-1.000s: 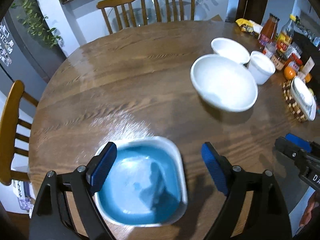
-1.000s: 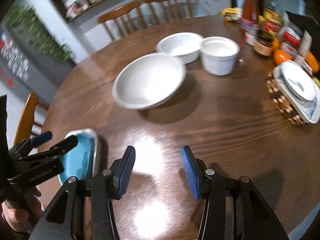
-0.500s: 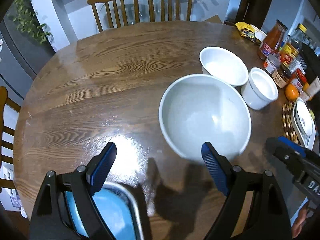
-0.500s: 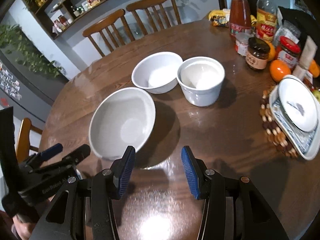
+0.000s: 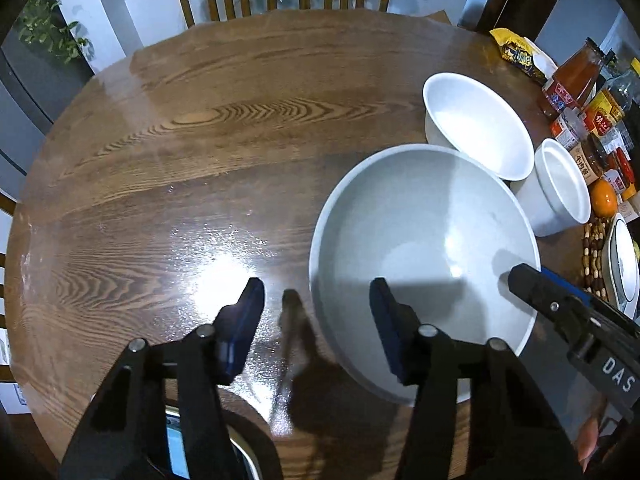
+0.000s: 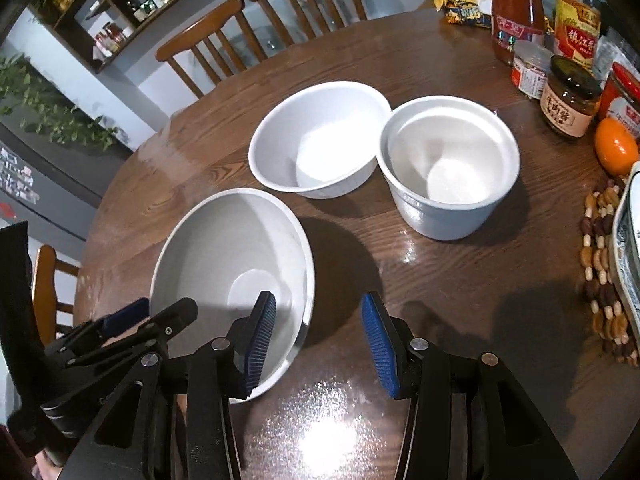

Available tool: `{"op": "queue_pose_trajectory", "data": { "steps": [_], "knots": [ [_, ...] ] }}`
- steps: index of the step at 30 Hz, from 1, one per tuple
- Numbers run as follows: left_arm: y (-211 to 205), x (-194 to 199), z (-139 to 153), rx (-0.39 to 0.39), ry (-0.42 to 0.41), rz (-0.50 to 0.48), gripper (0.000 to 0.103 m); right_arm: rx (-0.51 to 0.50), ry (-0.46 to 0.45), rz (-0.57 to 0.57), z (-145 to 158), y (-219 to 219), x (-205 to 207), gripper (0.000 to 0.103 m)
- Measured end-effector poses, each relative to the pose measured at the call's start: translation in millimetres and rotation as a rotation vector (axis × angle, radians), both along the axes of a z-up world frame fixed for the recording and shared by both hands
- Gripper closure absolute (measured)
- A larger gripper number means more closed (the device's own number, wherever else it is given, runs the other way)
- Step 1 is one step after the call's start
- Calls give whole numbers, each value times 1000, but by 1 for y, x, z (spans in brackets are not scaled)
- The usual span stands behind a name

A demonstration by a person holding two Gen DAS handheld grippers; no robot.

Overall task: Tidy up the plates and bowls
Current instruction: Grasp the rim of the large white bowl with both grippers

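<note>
A large pale grey bowl [image 5: 420, 248] [image 6: 224, 256] stands on the round wooden table [image 5: 224, 128]. My left gripper [image 5: 316, 320] straddles its left rim, one finger inside the bowl and one outside. Its jaws are closing and the pads are clear of the rim. My right gripper [image 6: 320, 340] straddles the opposite rim the same way, also closing and not touching. Behind stand a medium white bowl [image 5: 476, 124] [image 6: 320, 140] and a deep white pot [image 5: 560, 188] [image 6: 448, 168]. A blue plate [image 5: 176, 452] peeks out under the left gripper.
Sauce bottles and jars [image 6: 568, 96], an orange [image 6: 616, 152] and a snack packet [image 5: 516, 56] crowd the table's right side. A beaded trivet [image 6: 600, 260] carries a patterned dish. Wooden chairs [image 6: 256, 32] stand behind the table.
Both grippers moved forward, from over the blue plate to the large bowl's two rims. Both pairs of jaws have narrowed. The blue plate has slid almost out of the left view.
</note>
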State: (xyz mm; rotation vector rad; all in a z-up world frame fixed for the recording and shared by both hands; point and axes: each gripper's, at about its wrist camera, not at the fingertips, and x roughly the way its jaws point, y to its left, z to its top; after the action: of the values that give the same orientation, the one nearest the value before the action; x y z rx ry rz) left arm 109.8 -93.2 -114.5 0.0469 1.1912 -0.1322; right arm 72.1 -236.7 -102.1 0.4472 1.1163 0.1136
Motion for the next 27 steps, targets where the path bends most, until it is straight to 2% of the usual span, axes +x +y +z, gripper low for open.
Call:
{"op": "queue_pose_trajectory", "data": {
  "steps": [2, 4, 8, 9, 10, 21, 27],
  "knots": [
    [0, 1, -2, -1, 10, -6, 54, 26, 12, 7, -3, 0, 0, 71],
    [0, 1, -4, -14, 26, -19, 75, 48, 22, 13, -7, 0, 0, 80],
    [-4, 0, -5, -21, 34, -39, 78, 63, 21, 24, -7, 2, -2, 92],
    [-4, -2, -5, -23, 34, -48, 86, 55, 18, 27, -6, 4, -2, 92],
    [-6, -4, -3, -18, 31, -56, 88, 49, 16, 30, -5, 5, -3, 92],
    [-14, -52, 25, 17, -53, -145, 88, 30, -15, 32, 15, 5, -43, 92],
    [-12, -83, 21, 23, -46, -188, 86, 11, -4, 47, 18, 7, -71, 92]
  ]
}}
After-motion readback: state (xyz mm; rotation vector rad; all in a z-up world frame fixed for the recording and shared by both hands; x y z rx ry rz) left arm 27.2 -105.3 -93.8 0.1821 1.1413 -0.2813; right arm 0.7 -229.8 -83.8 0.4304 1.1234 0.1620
